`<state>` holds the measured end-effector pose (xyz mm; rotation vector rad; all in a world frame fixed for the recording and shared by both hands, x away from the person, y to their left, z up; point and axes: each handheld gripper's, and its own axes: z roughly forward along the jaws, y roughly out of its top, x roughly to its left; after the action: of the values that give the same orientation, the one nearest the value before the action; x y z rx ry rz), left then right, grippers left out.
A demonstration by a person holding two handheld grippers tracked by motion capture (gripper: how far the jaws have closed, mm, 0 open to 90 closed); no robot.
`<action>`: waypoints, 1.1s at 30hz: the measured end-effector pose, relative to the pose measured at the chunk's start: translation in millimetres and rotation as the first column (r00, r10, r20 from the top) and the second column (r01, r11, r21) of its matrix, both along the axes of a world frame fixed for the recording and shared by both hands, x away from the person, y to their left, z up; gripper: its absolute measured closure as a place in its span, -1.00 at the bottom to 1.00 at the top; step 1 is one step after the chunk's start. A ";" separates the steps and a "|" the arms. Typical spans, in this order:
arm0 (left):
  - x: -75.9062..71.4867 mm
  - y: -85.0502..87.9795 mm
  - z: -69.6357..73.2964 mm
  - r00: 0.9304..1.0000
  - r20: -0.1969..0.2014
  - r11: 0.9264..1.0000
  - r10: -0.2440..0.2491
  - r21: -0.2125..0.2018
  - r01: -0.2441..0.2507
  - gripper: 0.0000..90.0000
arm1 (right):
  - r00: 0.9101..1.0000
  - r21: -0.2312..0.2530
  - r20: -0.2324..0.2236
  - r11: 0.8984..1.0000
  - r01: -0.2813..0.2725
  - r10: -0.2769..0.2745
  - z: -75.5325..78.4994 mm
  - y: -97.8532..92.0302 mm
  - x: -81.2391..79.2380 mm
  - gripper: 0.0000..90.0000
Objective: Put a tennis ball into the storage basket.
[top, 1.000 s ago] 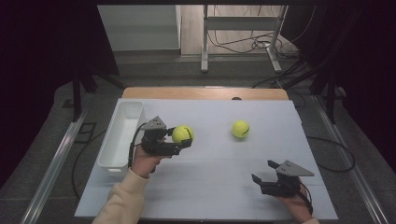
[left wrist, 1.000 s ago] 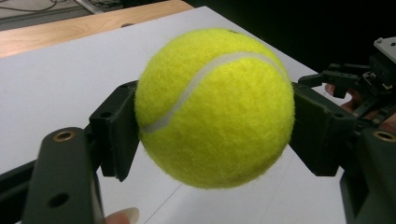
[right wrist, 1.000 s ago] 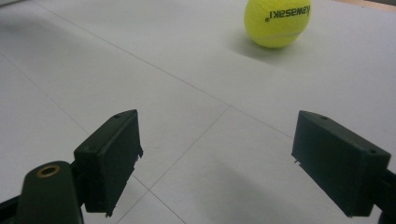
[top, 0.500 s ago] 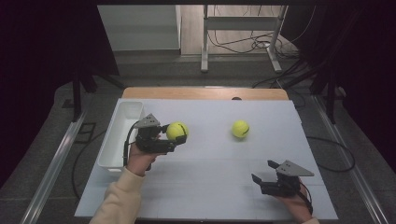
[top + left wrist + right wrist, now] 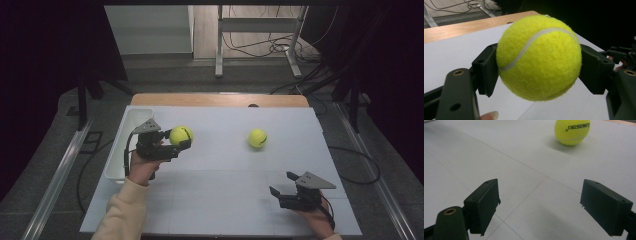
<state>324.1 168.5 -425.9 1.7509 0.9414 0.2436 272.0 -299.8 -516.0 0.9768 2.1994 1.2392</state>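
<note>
held ball: a yellow tennis ball [image 5: 539,57] clamped between the jaws of the left gripper [image 5: 176,145], lifted clear of the table [image 5: 215,200], just beside the white bin [image 5: 120,150] but not over it
left gripper: closed tight on that ball, pads pressing both its sides
done so far: pick-up looks complete, ball is off the surface
left to do: by my reading, carry it over the bin and let go
second ball: another tennis ball [image 5: 257,138] lies loose on the table, well apart from both grippers
right gripper: [image 5: 283,184] jaws spread wide, nothing between them, resting low near the table's front edge
</note>
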 end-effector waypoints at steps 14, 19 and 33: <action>1.2 16.3 2.4 0.999 0.002 0.999 0.043 -0.022 -0.043 -0.42 | 1.000 0.000 0.000 1.000 0.001 -0.001 0.0 0.1 0.0 -0.64; 1.5 23.0 3.3 0.998 0.002 0.998 0.060 -0.031 -0.060 -0.42 | 1.000 0.001 -0.001 1.000 0.002 -0.002 -0.1 0.1 0.1 -0.64; 4.8 38.7 1.1 0.994 -0.006 0.994 0.105 -0.041 -0.105 -0.42 | 1.000 0.000 -0.003 1.000 0.001 -0.001 -0.3 0.5 0.1 -0.64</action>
<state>328.9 207.3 -424.8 1.6662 1.0357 0.2869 272.1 -299.3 -516.3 0.9804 2.2011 1.2375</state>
